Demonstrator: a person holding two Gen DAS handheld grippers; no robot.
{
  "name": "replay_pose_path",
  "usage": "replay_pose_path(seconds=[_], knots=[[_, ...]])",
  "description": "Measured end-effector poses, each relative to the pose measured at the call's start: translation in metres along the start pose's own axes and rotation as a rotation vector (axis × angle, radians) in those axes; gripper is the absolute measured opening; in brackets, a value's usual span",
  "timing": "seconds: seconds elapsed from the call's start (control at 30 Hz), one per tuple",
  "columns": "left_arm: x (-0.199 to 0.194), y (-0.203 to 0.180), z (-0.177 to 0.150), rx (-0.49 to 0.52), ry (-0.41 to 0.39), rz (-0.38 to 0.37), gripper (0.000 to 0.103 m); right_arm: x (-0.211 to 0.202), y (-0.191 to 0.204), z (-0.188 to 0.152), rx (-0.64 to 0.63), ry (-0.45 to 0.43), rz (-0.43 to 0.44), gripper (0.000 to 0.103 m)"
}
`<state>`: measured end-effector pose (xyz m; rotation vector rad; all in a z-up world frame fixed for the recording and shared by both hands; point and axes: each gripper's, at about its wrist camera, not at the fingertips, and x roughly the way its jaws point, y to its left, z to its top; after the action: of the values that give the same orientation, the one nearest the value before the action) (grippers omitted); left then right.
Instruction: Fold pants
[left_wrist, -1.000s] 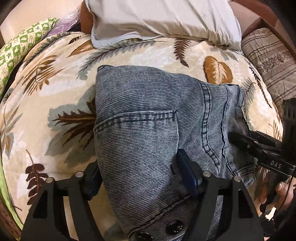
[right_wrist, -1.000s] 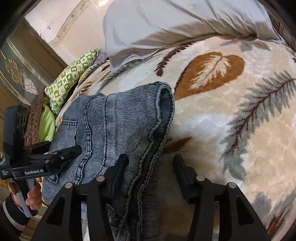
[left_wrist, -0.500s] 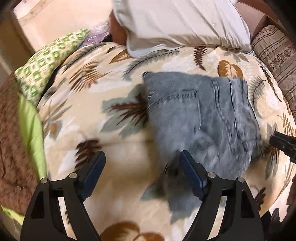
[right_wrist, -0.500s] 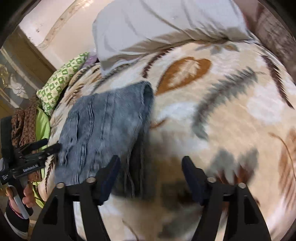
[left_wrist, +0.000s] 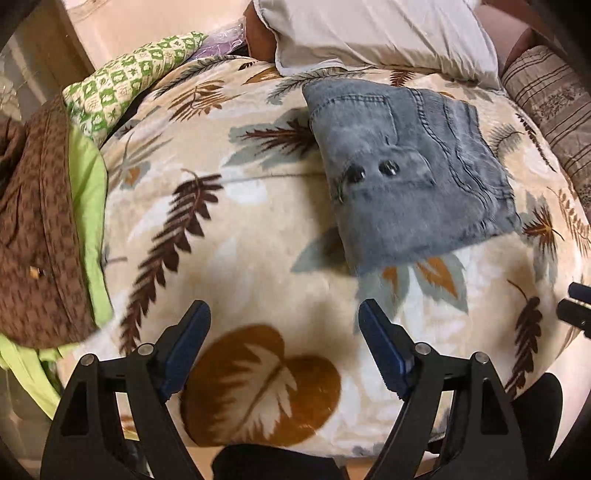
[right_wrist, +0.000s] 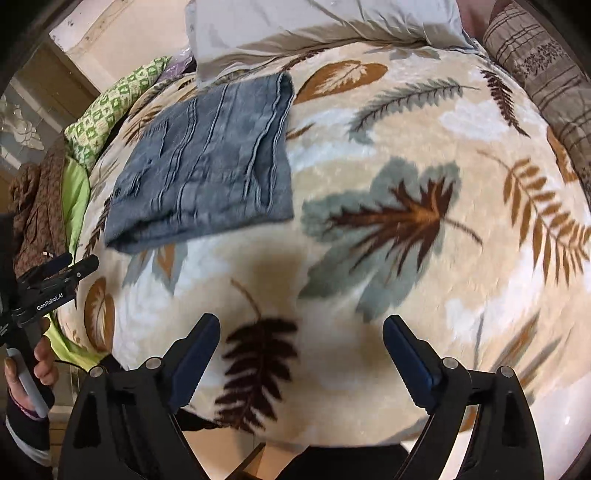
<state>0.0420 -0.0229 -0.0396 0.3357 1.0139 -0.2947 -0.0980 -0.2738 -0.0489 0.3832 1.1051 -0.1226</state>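
The blue denim pants (left_wrist: 410, 166) lie folded into a compact rectangle on the leaf-patterned blanket (left_wrist: 251, 240), pocket and two dark buttons facing up. They also show in the right wrist view (right_wrist: 207, 162), at upper left. My left gripper (left_wrist: 284, 347) is open and empty, well back from the pants near the bed's front edge. My right gripper (right_wrist: 301, 354) is open and empty, also back from the pants over bare blanket. The left gripper shows at the left edge of the right wrist view (right_wrist: 59, 277).
A grey-white pillow (left_wrist: 373, 33) lies behind the pants. A green patterned cushion (left_wrist: 125, 85) and a brown and lime cloth (left_wrist: 40, 221) sit at the left. A striped brown cushion (left_wrist: 550, 103) is at the right.
Both grippers let go of the folded pants and pulled back toward the front edge of the bed. The pants stay lying on the blanket.
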Motion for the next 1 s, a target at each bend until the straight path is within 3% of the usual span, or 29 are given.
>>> replay_pose_path(seconds=[0.17, 0.5, 0.57, 1.0], knots=[[-0.01, -0.006, -0.019, 0.03, -0.017, -0.009, 0.083, 0.004, 0.02, -0.019, -0.061, -0.022, 0.005, 0.091], [-0.027, -0.02, -0.025, 0.04, -0.05, 0.028, 0.083, -0.01, 0.069, -0.015, -0.22, -0.104, -0.191, 0.091], [-0.034, -0.025, -0.028, 0.053, -0.063, 0.008, 0.083, -0.019, 0.076, -0.013, -0.235, -0.125, -0.197, 0.091], [-0.056, -0.036, -0.026, 0.071, -0.1, -0.051, 0.083, -0.059, 0.071, -0.014, -0.24, -0.232, -0.24, 0.093]])
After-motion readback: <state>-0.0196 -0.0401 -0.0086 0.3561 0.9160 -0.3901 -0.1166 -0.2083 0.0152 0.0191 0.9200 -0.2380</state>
